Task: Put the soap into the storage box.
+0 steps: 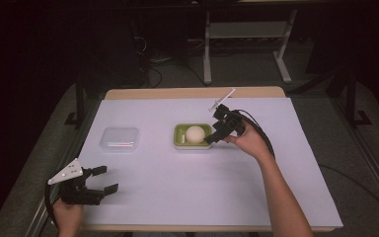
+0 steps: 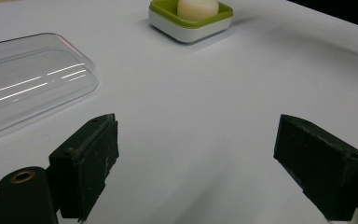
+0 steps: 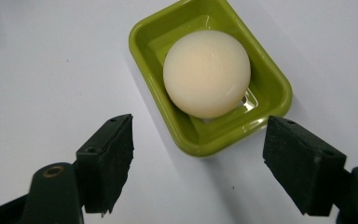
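Landmark: the green dish (image 1: 193, 136) sat mid-table on the white sheet (image 1: 202, 182), and every place below is told from it.
Ball: a cream ball (image 3: 207, 73) lay inside the dish, resting toward one end of its well, touching the floor of it.
Right gripper: the right gripper (image 1: 216, 133) hovered just beside the dish's right edge, jaws spread wide and empty, the ball ahead of the gap between them.
Left gripper: the left gripper (image 1: 101, 178) waited well apart from the dish, down at the near left of the table, jaws likewise parted with nothing between them.
Lid: a clear plastic lid (image 1: 120, 138) lay flat to the left of the dish, apart from it.
Step in hand: most likely reaching for the ball.
Doing it well: the jaws probably needed centring on the ball's widest part, dropping inside the dish walls without nudging the rim, then closing gently, since a smooth round thing could squirt out.
Surface: plain white sheet over a wooden table (image 1: 192, 92), matte and level.
Room: dark beyond the table, with grey floor, desk legs (image 1: 207, 49) and loose cables behind the dish.
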`<state>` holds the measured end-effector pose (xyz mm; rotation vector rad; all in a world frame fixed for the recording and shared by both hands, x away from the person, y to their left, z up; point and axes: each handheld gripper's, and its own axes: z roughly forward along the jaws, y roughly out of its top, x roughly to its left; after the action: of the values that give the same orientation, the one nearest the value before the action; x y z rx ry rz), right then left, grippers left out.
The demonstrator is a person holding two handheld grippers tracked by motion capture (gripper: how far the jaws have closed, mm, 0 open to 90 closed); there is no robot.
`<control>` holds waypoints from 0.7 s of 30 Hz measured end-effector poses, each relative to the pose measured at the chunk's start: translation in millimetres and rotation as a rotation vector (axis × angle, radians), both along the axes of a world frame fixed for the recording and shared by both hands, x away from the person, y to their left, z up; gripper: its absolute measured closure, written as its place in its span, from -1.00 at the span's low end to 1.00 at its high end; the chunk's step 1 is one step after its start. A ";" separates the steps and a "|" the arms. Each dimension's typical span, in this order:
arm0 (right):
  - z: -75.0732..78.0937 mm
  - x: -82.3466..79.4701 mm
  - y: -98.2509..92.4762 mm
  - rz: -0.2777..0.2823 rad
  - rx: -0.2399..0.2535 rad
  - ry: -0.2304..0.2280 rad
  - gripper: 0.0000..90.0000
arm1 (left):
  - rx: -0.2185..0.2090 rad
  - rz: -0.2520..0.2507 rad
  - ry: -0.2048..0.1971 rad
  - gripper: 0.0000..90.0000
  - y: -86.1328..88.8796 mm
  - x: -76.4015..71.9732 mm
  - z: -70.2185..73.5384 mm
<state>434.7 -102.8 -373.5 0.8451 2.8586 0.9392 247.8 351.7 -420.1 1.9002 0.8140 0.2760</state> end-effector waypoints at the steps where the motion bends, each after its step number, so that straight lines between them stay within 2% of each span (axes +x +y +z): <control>1: -0.2 -1.3 -2.1 0.002 0.003 0.002 -0.47 | 0.000 0.000 0.001 -0.71 -0.4 0.0 0.0; 8: -0.9 -18.1 -16.1 -0.001 0.025 -0.008 -0.47 | 0.006 -0.002 0.005 -0.71 -0.9 0.1 -0.1; 14: -7.0 -33.1 -28.9 -0.004 0.034 0.001 -0.49 | 0.008 -0.006 0.005 -0.71 -1.7 0.0 -0.1; 16: -8.4 -38.5 -32.5 -0.013 0.043 0.021 -0.49 | 0.008 -0.005 0.005 -0.71 -1.8 0.2 -0.3; 19: -10.8 -46.8 -40.2 -0.016 0.070 0.010 -0.49 | 0.008 -0.002 0.006 -0.71 -1.4 0.2 -0.2; 21: -12.3 -52.0 -44.5 -0.023 0.069 0.017 -0.49 | 0.009 -0.002 0.005 -0.71 -1.1 0.2 -0.2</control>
<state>382.7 -147.4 -385.7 0.8936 2.8390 1.0380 248.0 350.6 -420.3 1.9105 0.8155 0.2749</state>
